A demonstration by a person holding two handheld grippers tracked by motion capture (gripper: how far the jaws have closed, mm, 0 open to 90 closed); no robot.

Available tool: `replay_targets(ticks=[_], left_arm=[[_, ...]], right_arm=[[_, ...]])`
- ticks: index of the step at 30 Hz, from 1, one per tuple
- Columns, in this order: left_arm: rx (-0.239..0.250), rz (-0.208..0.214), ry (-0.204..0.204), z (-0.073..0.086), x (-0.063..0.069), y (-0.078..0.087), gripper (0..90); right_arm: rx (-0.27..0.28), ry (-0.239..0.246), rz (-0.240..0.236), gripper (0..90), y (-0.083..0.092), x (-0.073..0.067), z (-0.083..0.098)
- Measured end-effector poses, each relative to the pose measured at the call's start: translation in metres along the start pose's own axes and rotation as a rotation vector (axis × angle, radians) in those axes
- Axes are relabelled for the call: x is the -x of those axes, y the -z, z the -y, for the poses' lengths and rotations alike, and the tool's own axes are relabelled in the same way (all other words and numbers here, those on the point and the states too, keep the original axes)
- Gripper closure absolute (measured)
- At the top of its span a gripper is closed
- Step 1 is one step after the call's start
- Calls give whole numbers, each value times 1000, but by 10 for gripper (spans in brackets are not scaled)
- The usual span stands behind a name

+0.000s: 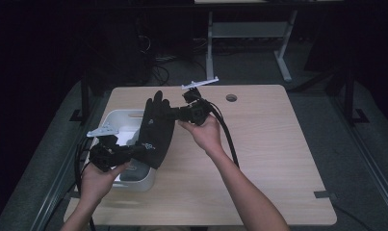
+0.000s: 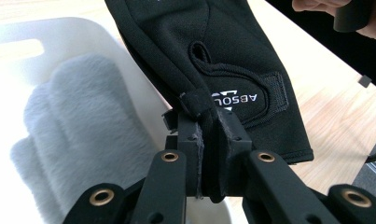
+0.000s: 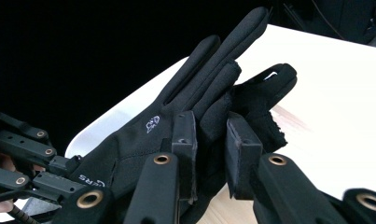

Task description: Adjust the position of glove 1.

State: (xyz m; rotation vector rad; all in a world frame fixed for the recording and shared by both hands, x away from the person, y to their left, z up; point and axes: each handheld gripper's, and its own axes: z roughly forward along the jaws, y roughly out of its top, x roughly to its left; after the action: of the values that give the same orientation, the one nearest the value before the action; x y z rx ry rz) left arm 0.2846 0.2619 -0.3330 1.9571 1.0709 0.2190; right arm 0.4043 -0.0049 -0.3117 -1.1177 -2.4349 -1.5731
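At the left of the high view, the person's left hand (image 1: 97, 180) comes up from the bottom edge with the palm upward and carries the left claw (image 1: 134, 151), which points to the right and a little away from the person. This claw is clamped on the cuff edge of a black glove (image 1: 155, 130); in the left gripper view the jaws stand close together with the hem and its small loop pinched between them.

Under the left claw stands a white bin (image 1: 115, 118) at the left part of the wooden worktop (image 1: 268, 144). Inside it lies a grey fluffy cloth (image 2: 87, 135).

The glove hangs in the air above the bin's right rim, stretched between the two claws, cuff toward the person and fingers away.

Further right, the right hand (image 1: 206, 132) reaches from a forearm that crosses the worktop diagonally. It holds the right claw (image 1: 174, 114) pointing left. The right gripper view shows its jaws clamped on the glove near the finger bases, with fabric pressed between them.
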Motion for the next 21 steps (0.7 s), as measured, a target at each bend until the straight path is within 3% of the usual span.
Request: replay_targets(ticks=[4, 21], left_arm=[[-1, -16, 4, 5, -6, 6, 815], [-11, -58, 67, 24, -28, 15, 813]], right_arm=[[-6, -14, -17, 758, -13, -1, -1], [-56, 1, -48, 756, -59, -9, -5]])
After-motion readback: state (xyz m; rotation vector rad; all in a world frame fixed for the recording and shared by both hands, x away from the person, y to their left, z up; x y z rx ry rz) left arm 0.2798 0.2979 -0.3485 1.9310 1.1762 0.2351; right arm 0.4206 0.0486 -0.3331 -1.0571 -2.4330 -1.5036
